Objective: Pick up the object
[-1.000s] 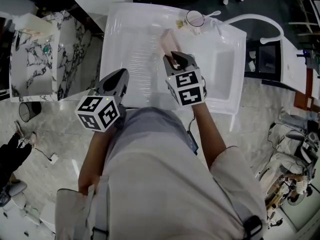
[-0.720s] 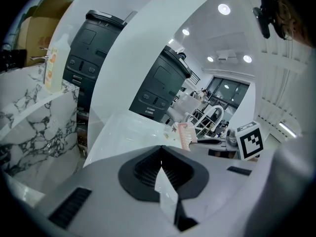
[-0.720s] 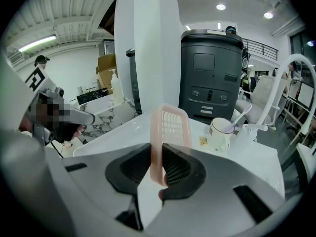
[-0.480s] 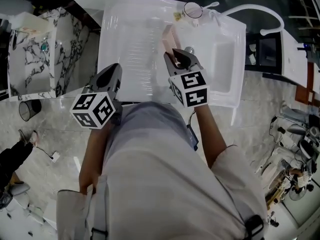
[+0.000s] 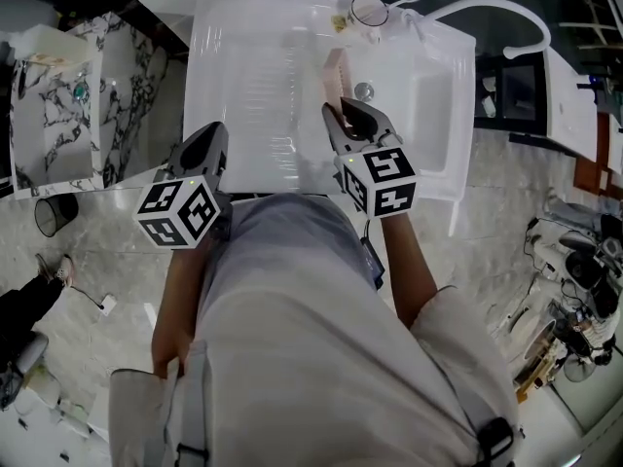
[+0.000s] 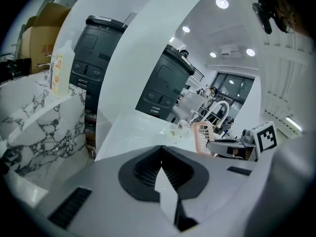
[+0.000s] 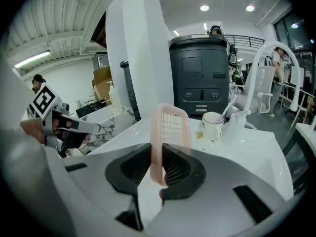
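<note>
Right gripper view: my right gripper [image 7: 157, 154] pinches the near edge of the pink basket [image 7: 170, 125], which stands upright on edge between the pads. I cannot tell whether the basket touches the white counter [image 7: 247, 147]. A cup [image 7: 213, 125] stands far right of it. Left gripper view: my left gripper [image 6: 161, 149] has its jaws pressed together with nothing between them. It hangs at the counter's near left edge, well apart from the basket.
</note>
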Action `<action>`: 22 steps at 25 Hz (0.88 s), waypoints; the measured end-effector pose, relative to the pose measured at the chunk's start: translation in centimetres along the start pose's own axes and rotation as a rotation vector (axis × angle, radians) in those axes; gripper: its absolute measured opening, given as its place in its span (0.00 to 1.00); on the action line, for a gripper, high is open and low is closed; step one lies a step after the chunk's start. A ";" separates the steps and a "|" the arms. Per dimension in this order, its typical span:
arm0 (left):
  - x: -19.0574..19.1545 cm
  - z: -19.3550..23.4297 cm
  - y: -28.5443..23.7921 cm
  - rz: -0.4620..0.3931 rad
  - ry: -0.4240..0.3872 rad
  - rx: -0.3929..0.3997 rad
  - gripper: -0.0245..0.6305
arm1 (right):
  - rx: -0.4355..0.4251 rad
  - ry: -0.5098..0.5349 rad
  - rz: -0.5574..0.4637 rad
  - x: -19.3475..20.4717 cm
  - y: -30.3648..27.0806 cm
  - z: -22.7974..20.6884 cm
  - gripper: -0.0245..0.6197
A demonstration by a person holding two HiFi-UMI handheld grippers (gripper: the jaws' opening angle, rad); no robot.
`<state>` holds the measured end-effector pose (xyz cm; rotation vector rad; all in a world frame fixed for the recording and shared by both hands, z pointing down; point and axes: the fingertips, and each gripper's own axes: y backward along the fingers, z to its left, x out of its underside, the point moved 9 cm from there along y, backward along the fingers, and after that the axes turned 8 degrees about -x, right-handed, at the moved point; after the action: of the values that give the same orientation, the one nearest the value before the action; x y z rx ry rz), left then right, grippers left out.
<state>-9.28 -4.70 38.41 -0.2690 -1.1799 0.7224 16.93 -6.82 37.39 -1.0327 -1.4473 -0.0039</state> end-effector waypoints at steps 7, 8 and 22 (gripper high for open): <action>-0.3 0.0 0.3 -0.028 -0.013 0.000 0.04 | -0.009 -0.067 -0.043 0.7 1.2 -0.4 0.15; -0.3 0.0 0.4 -0.029 -0.014 -0.001 0.04 | -0.009 -0.075 -0.048 0.8 1.4 -0.5 0.15; -0.3 0.2 0.7 -0.031 -0.015 -0.006 0.04 | -0.063 -0.125 -0.083 1.1 1.5 -0.7 0.15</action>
<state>-9.78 -4.35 37.89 -0.2504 -1.1981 0.6948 18.51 -5.70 37.59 -1.0382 -1.6115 -0.0456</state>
